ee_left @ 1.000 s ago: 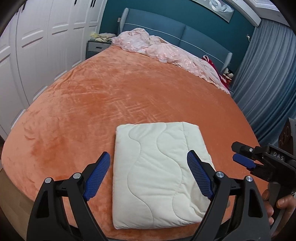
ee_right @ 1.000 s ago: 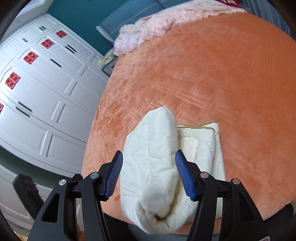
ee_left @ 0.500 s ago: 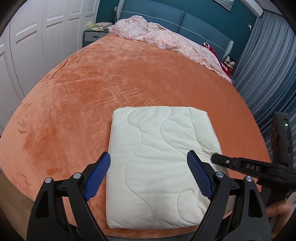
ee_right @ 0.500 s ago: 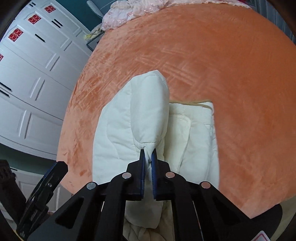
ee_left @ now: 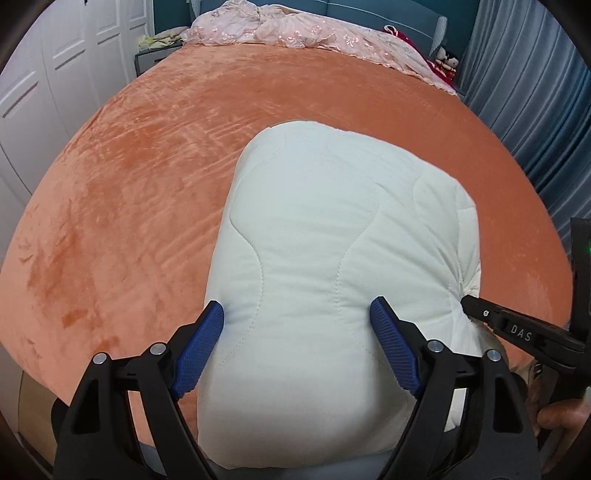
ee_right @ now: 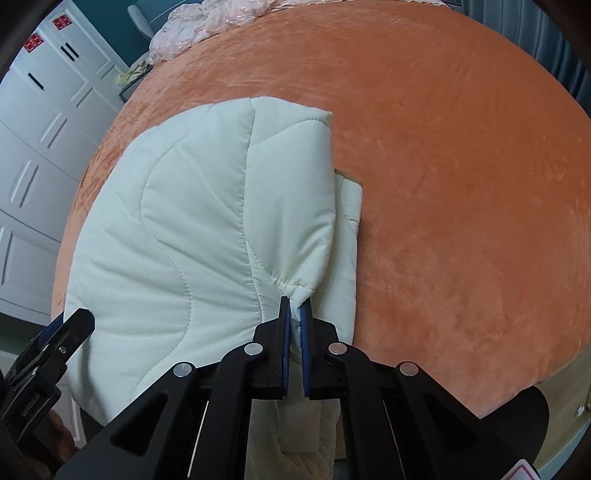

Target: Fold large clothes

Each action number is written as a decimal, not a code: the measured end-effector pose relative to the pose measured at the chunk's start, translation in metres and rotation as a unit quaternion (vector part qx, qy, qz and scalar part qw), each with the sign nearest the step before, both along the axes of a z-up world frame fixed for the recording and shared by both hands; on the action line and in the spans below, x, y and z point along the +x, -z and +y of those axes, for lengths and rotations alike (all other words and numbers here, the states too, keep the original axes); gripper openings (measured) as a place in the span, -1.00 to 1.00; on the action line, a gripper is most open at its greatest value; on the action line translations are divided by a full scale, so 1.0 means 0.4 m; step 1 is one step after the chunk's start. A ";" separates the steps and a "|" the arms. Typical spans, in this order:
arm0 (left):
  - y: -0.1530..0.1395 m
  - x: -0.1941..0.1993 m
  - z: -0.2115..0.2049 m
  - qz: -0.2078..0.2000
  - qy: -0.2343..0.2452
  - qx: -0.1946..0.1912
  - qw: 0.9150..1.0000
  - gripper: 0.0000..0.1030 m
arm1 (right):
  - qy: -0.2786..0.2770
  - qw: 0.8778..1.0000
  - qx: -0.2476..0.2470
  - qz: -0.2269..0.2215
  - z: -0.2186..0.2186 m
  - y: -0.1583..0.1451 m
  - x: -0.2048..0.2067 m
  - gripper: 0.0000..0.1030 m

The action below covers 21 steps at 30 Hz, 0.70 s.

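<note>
The right gripper has just clamped its jaws on a pinched corner of the cream quilt, which has bulged up off the orange bed, so another fold looks to be starting. The left gripper straddles the quilt's 6 o'clock edge, jaws wide, not pressing. "DAS" is printed on the right gripper.

An orange plush bedspread is spread over the whole bed, and a crumpled pink cover is heaped along its far edge against a blue padded headboard. White panelled wardrobe doors are seen beside the left edge, grey-blue curtains beside the right
</note>
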<state>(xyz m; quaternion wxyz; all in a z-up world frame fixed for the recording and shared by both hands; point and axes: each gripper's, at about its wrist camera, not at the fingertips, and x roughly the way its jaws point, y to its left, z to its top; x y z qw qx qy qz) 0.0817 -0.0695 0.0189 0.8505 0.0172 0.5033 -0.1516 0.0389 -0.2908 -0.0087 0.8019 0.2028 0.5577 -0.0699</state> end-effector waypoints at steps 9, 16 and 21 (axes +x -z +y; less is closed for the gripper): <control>0.098 -0.013 -0.004 -0.019 -0.012 0.055 0.998 0.56 | -0.032 0.998 -0.061 0.008 0.076 0.076 0.042 -0.90; 0.108 0.001 0.004 -0.013 -0.017 0.049 0.999 0.57 | -0.032 0.999 -0.042 -0.002 0.048 0.053 0.030 -0.76; -0.043 0.036 0.083 0.007 -0.030 -0.050 0.998 0.43 | 0.041 0.996 0.054 -0.061 -0.058 -0.077 -0.017 -0.26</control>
